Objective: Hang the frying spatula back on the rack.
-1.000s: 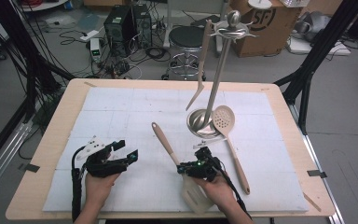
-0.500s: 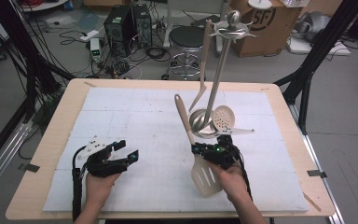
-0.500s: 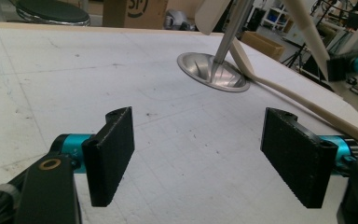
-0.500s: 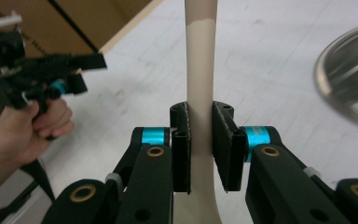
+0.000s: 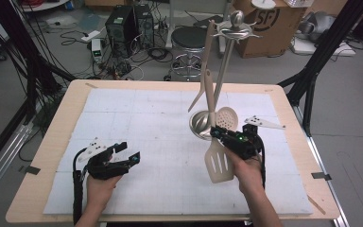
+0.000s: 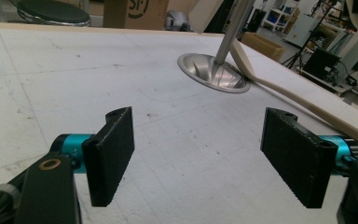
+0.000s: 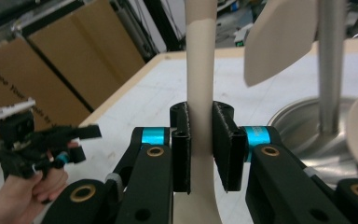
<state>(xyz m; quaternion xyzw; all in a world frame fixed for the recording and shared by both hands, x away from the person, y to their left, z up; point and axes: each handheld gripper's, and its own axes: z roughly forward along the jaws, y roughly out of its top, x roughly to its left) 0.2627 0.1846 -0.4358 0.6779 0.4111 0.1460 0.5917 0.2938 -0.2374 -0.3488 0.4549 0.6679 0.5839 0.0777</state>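
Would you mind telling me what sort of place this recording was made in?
Most likely a lab or workshop: computer towers and loose cables lie on the floor beyond the table, beside a cardboard box and a stool.

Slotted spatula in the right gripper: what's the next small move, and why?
Probably raise it higher toward the rack's top hooks. The right gripper is shut on the slotted spatula by its handle, blade hanging down, handle tip well below the hooks. The left gripper rests open on the table.
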